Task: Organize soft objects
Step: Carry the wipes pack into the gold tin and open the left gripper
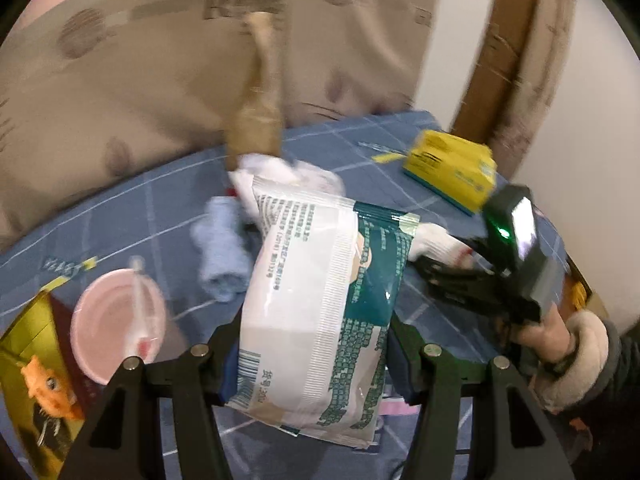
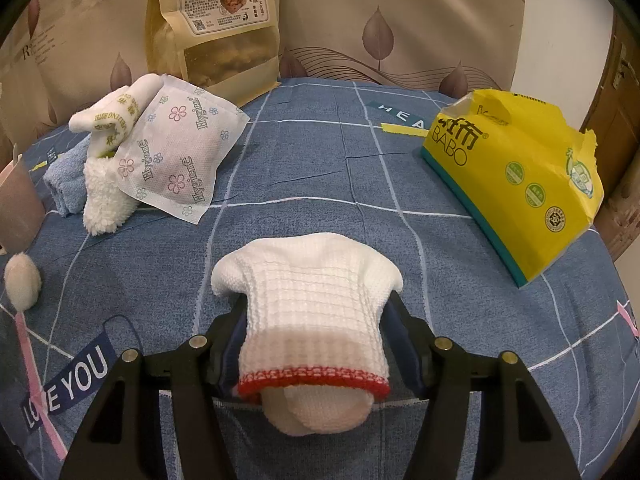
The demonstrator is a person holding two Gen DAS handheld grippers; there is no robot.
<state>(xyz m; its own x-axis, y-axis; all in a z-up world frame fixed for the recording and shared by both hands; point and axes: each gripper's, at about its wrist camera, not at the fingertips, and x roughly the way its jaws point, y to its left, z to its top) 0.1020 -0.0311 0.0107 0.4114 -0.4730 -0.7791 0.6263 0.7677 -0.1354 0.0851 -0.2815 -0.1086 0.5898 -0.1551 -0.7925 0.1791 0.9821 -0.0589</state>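
Note:
In the left wrist view my left gripper [image 1: 314,332] is shut on a white and teal plastic pack [image 1: 316,300], held tilted above the blue checked bedspread [image 1: 360,148]. Behind the pack lies a pile of soft things: a rolled blue towel [image 1: 224,256] and white cloths [image 1: 288,176]. My right gripper [image 2: 316,312] is shut on a white knit glove with a red cuff [image 2: 316,304], low over the bedspread [image 2: 320,152]. The same gripper [image 1: 444,272] and glove [image 1: 436,240] show at the right of the left view. The pile sits at the left of the right view: a flower-printed pouch [image 2: 180,156], a fluffy white sock [image 2: 102,204], a blue towel [image 2: 66,180].
A yellow tissue pack [image 2: 516,176] lies at the right. A kraft snack bag [image 2: 216,20] leans on the beige headboard behind the pile. A pink cup with a straw [image 1: 120,324] and a gold bag [image 1: 32,392] stand at the left. A small fluffy ball [image 2: 22,280] lies near the cup.

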